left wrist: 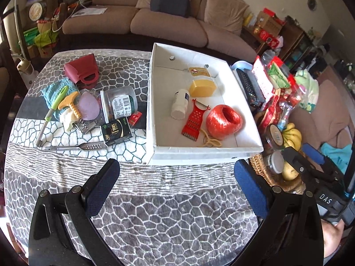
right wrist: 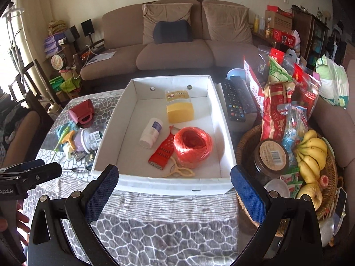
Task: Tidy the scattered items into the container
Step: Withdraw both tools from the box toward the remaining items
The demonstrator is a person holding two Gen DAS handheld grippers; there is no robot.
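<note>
The left gripper (left wrist: 176, 182) hovers above the near part of the table with its blue-padded fingers spread wide and nothing between them. The right gripper (right wrist: 174, 187) hangs just before the near wall of the box, its jaws likewise wide apart and empty.

The shallow white cardboard box (left wrist: 206, 153) sits at the middle of the table and already holds a ball of red plastic twine (left wrist: 224, 122), a red plastic grater (left wrist: 193, 122), a white pill bottle (left wrist: 180, 104) lying on its side and a yellow block (left wrist: 203, 87).

The scattered pile lies left of the box. The clear plastic jar with a barcode label (left wrist: 119, 103) looks light, stiff and slick; I would take it across its body, though it may roll. The long metal tongs (left wrist: 75, 147) lie flat, thin and hard to get under, so the thicker end seems the best hold. The green-handled peeler (left wrist: 53, 113) and the yellow-handled corkscrew (left wrist: 72, 106) are rigid and offer their handles. The small red bag (left wrist: 83, 71), farthest off, looks soft; its loop handle invites a pinch.

The grey-and-white pebble-patterned cloth (left wrist: 155, 217) looks plush and could bunch under a scraping finger. Right of the box stands a wicker basket (right wrist: 330, 166) of bananas and packets; a brown sofa (right wrist: 177, 44) lies beyond.
</note>
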